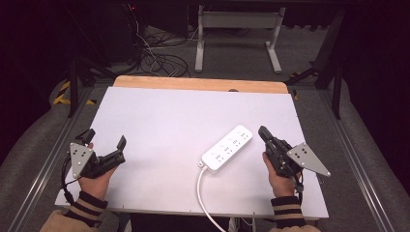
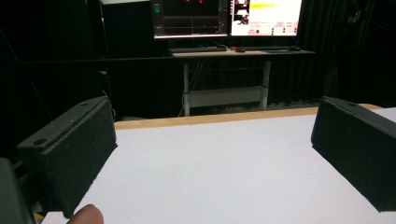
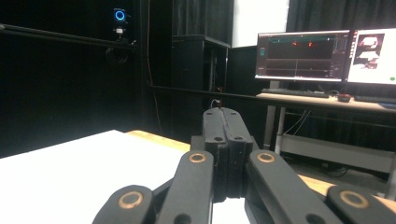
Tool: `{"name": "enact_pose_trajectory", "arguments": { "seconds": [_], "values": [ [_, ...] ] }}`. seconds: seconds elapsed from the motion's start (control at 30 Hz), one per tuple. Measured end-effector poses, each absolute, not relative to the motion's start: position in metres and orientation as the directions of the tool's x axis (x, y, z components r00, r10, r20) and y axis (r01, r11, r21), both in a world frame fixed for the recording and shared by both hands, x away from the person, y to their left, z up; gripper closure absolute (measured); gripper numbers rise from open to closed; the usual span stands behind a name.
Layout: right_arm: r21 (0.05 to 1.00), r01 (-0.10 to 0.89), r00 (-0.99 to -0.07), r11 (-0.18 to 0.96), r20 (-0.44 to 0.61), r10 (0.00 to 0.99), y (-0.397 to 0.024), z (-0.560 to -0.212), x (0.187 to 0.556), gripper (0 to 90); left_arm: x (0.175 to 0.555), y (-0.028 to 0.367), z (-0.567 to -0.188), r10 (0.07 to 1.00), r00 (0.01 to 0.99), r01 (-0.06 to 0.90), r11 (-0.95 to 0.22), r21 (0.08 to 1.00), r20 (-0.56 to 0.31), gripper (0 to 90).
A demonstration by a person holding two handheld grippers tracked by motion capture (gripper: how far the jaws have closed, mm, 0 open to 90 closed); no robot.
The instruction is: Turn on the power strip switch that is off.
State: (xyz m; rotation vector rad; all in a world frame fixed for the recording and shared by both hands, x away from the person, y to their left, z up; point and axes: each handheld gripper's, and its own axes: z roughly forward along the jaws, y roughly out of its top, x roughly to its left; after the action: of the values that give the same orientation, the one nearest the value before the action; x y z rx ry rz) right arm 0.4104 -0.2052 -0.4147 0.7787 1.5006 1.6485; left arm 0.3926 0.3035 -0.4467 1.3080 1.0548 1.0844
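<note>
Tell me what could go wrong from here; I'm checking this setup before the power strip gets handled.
1. The right gripper is shut beside the power strip; unless it opens first, it may only shove the strip across the table.
2. The white cable trails off the table's near edge between the forearms, so a lift could snag or drag it.
3. The left gripper hangs open well away from the strip, giving no support.

A lab recording bay, dark curtains all round: two monitors (image 3: pixel 327 56) glowing with data plots on a desk (image 2: pixel 233 53), cables (image 1: pixel 154 58) tangled on the grey floor, a white surface (image 1: pixel 169 121) under the fixed camera.
</note>
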Motion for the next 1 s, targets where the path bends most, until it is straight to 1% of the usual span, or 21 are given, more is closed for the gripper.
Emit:
{"name": "enact_pose_trajectory", "arguments": {
  "seconds": [0.07,0.1,0.13,0.27,0.33,0.37,0.4,0.53,1.0],
  "values": [
    [0.991,-0.137,-0.523,-0.013,-0.061,0.850,-0.206,-0.415,0.410,90.0,0.393,0.304,-0.447,0.982,0.189,-0.004,-0.022,1.000,0.023,0.6],
    [0.990,-0.142,-0.519,-0.007,-0.069,0.852,-0.206,-0.415,0.410,85.2,0.393,0.304,-0.447,0.982,0.190,-0.004,-0.022,1.000,0.022,0.6],
    [0.988,-0.153,-0.502,0.001,-0.079,0.861,-0.206,-0.416,0.411,70.4,0.393,0.304,-0.447,0.981,0.191,-0.003,-0.020,1.000,0.020,0.6],
    [0.991,-0.136,-0.439,0.016,-0.075,0.895,-0.207,-0.418,0.416,32.6,0.393,0.304,-0.447,0.982,0.190,-0.004,-0.020,1.000,0.020,0.6],
    [0.992,-0.127,-0.404,0.006,-0.058,0.913,-0.208,-0.419,0.418,21.4,0.393,0.304,-0.447,0.981,0.192,-0.005,-0.016,1.000,0.016,0.4],
    [0.992,-0.129,-0.398,0.010,-0.061,0.915,-0.209,-0.420,0.419,14.1,0.393,0.304,-0.447,0.981,0.192,-0.005,-0.015,1.000,0.016,0.4],
    [0.991,-0.134,-0.391,0.013,-0.065,0.918,-0.210,-0.420,0.419,9.7,0.393,0.304,-0.447,0.981,0.192,-0.004,-0.015,1.000,0.016,0.4],
    [0.989,-0.149,-0.351,0.018,-0.070,0.934,-0.212,-0.421,0.420,3.6,0.393,0.304,-0.447,0.982,0.191,-0.005,-0.017,1.000,0.018,0.4],
    [0.989,-0.150,-0.342,0.012,-0.063,0.938,-0.215,-0.421,0.421,3.6,0.393,0.304,-0.447,0.982,0.190,-0.002,-0.018,1.000,0.018,0.4]
  ]
}}
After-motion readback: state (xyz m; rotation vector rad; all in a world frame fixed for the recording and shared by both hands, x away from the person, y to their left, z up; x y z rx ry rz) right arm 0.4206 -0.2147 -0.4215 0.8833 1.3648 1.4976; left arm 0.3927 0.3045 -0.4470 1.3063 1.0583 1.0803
